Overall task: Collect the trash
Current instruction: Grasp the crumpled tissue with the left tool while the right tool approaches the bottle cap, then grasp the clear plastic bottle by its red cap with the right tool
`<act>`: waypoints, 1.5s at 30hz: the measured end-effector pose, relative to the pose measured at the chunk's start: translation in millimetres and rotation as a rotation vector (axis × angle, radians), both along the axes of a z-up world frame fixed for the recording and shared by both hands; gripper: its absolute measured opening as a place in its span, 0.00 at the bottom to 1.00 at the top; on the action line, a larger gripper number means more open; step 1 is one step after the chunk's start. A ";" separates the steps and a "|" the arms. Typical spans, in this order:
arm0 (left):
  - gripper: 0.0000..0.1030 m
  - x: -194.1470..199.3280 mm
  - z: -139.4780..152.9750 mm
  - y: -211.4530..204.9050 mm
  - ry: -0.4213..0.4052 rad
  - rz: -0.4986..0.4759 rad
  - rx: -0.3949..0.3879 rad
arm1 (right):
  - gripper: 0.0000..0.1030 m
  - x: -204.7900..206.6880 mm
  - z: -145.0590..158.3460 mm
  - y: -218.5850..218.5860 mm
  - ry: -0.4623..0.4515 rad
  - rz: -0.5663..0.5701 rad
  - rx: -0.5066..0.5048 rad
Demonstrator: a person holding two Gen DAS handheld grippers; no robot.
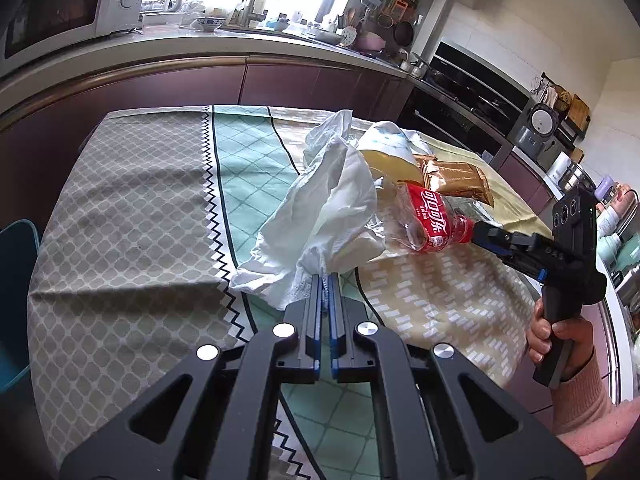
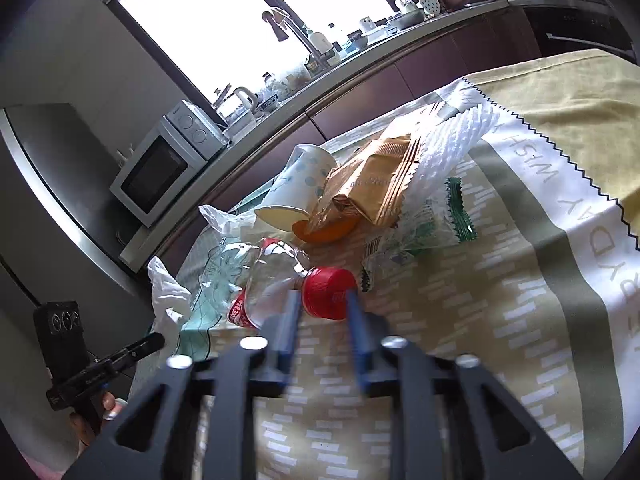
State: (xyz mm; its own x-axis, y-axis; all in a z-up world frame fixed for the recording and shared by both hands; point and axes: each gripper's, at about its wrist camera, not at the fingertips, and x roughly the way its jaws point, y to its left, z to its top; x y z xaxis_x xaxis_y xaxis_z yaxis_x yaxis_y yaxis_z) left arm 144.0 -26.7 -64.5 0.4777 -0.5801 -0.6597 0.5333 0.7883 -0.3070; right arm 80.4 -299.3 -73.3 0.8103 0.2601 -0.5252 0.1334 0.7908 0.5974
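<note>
A crushed clear cola bottle [image 1: 428, 220] with a red label lies on its side on the tablecloth [image 1: 132, 208]. Its red cap [image 2: 328, 294] sits between the fingertips of my right gripper [image 2: 323, 297], whose jaws stand open at the cap's sides without squeezing it. My left gripper [image 1: 325, 278] is shut on the edge of a crumpled white plastic bag [image 1: 332, 208], which hangs open just left of the bottle. In the right wrist view the left gripper [image 2: 156, 340] shows at the lower left, with the bag [image 2: 168, 304] in it.
Behind the bottle lie a paper cup [image 2: 296, 184], a brown wrapper [image 2: 372, 184], a white foam net [image 2: 452, 136], a green-and-white wrapper [image 2: 432, 224] and an orange piece [image 2: 324, 232]. A kitchen counter with a microwave [image 1: 52, 12] runs behind the table. A blue chair [image 1: 16, 280] stands at the left.
</note>
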 end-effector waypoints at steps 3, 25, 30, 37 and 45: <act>0.03 -1.1 -1.1 2.1 0.004 0.002 -0.002 | 0.67 6.6 -1.3 -5.4 0.007 0.001 0.034; 0.03 -2.4 -0.9 14.2 0.006 0.018 -0.012 | 0.29 15.5 2.3 18.5 -0.019 0.095 0.058; 0.03 -4.0 4.7 26.6 -0.008 0.049 -0.014 | 0.29 15.4 10.5 21.3 -0.040 0.100 0.055; 0.03 -13.7 19.4 47.3 -0.047 0.077 -0.022 | 0.28 21.1 17.8 30.9 -0.052 0.125 0.072; 0.03 -24.0 35.0 82.4 -0.082 0.147 -0.031 | 0.21 40.1 27.1 55.3 -0.062 0.183 0.092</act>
State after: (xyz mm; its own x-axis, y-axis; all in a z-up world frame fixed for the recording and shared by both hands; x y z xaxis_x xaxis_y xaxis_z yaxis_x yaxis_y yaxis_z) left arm 120.0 55.7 -29.5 0.6103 -0.5193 -0.5983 0.4371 0.8505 -0.2924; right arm 120.5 -244.0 -46.2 0.7753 0.4503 -0.4429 -0.0464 0.7400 0.6710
